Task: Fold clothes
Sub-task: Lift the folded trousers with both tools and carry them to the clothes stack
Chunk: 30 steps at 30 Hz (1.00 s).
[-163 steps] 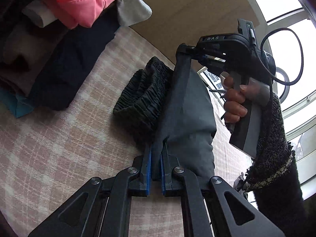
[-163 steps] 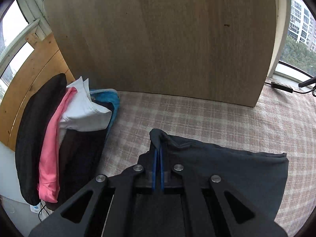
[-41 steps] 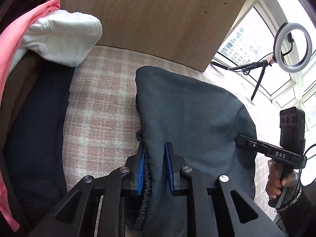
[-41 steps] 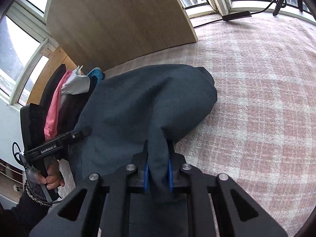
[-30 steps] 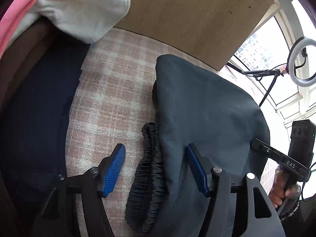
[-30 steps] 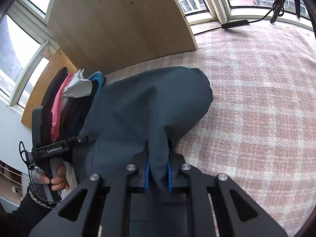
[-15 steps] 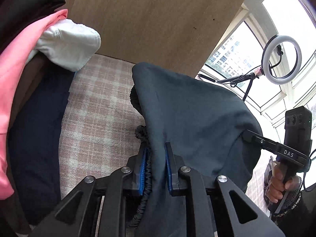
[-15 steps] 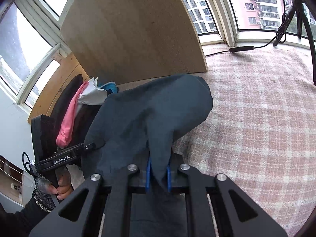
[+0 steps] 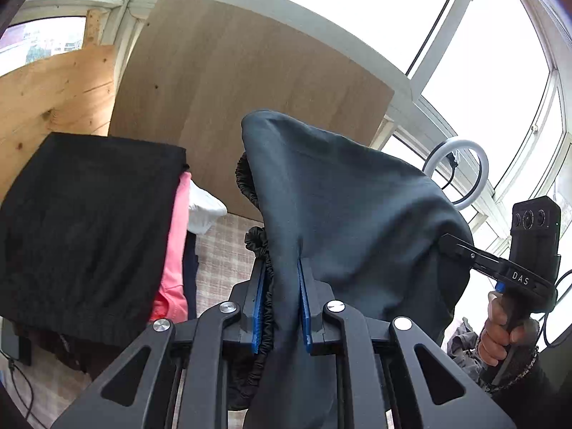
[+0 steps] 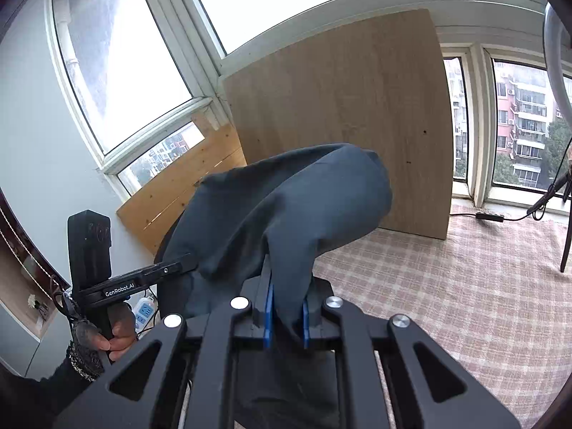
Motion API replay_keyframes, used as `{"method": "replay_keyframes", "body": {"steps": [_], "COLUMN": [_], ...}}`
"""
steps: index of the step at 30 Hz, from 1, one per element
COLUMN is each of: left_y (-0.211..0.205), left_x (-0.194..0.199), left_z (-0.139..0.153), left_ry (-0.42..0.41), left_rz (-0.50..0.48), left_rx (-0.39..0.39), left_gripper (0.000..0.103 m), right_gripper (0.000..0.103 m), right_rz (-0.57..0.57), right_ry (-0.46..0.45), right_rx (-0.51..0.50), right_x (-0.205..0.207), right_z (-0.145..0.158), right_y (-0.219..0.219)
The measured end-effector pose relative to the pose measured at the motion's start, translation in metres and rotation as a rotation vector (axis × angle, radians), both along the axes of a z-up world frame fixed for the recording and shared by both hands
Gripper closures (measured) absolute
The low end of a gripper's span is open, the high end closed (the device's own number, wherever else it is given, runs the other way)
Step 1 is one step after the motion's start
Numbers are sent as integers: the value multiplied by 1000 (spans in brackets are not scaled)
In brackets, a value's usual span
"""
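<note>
Left wrist view shows the left gripper (image 9: 282, 304) clamped on the dark grey garment (image 9: 343, 207), held up between both grippers, while the right gripper (image 10: 285, 316) pinches another fold, its pads mostly hidden by cloth.

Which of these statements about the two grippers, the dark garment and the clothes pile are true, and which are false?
1. Both grippers are shut on the dark grey garment. True: the left gripper and the right gripper each pinch its fabric.
2. The garment lies flat on the checked cover. False: it hangs lifted between the grippers.
3. A pink piece lies in the clothes pile. True.
4. The black garment on the pile is held by a gripper. False: no gripper touches it.
5. A ring light stands by the window. True.
</note>
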State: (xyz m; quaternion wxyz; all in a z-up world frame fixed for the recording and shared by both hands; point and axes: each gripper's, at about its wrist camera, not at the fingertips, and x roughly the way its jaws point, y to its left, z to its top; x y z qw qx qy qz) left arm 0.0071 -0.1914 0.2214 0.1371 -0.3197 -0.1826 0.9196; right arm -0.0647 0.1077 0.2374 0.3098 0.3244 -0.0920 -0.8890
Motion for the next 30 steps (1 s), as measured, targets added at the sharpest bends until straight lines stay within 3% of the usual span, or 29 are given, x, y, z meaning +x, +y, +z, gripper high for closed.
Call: {"method": "replay_keyframes", "body": {"steps": [7, 12, 17, 22, 24, 27, 29, 30], "left_y": [-87, -142, -189, -208, -214, -214, -215, -215], "left_x": [28, 15, -16, -59, -81, -111, -112, -113], "left_z": [45, 57, 45, 17, -1, -28, -28, -27], "left_ry": [60, 61, 23, -17, -47, -113, -97, -90], "left_rz": [145, 227, 266, 274, 286, 333, 370, 388], "left_rx": [-118, -171, -174, -205, -240, -366, -407, -428], "left_gripper": [88, 88, 88, 88, 86, 84, 85, 85], "right_gripper": [92, 92, 92, 92, 92, 89, 82, 82], "right_rz": [105, 152, 151, 135, 122, 154, 143, 147], "right_ry": [36, 38, 4, -42, -61, -84, -128, -135], "right_rx": [-64, -72, -67, -38, -15, 82, 160, 126], "right_x": [-12, -32, -69, -108, -126, -149, -162, -163], "right_z": [28, 31, 19, -7, -22, -47, -59, -57], "right_y": [-93, -166, -210, -239, -248, -264, -264, -255]}}
